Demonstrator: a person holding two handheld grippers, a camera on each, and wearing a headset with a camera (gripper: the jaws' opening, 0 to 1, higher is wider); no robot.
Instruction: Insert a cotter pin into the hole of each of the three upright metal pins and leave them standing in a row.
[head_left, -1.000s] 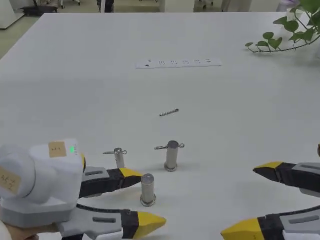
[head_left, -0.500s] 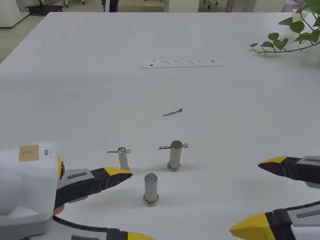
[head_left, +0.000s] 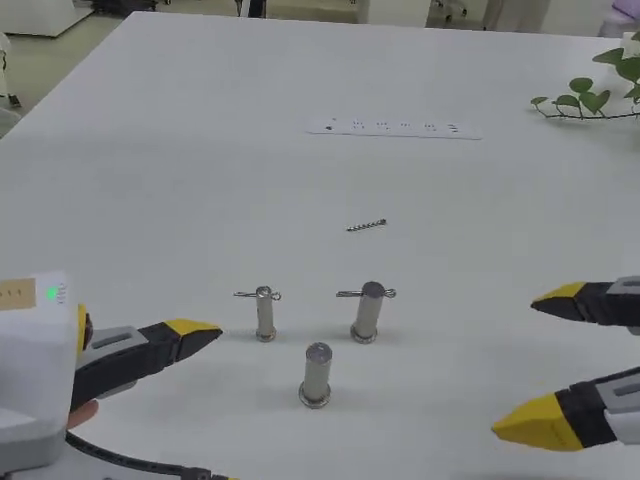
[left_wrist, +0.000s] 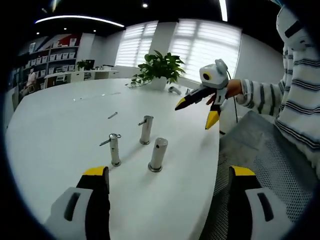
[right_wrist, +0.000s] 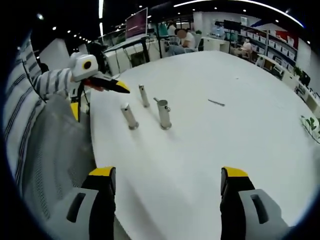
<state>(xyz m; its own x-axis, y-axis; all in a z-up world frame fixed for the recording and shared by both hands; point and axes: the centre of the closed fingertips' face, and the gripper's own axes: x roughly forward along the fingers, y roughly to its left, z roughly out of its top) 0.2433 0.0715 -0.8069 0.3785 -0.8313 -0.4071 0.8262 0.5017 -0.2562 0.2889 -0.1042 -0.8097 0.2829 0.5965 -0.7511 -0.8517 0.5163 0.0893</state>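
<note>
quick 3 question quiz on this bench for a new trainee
1. True or false: all three upright metal pins already carry a cotter pin.
2. Where does the loose cotter pin lie? A) on the table, beyond the pins B) on the power strip C) under the plant
3. Fill in: the left hand-held gripper and the right hand-held gripper both stand ____.
Key: 1 false, the front pin has none; 2 A; 3 open.

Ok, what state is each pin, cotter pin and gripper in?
Back-left pin: upright, left cotter pin through it.
Back-right pin: upright, right cotter pin through it.
Front pin: upright, nothing inserted.
Loose cotter pin: lying flat.
Left gripper: jaws open, empty.
Right gripper: jaws open, empty.
</note>
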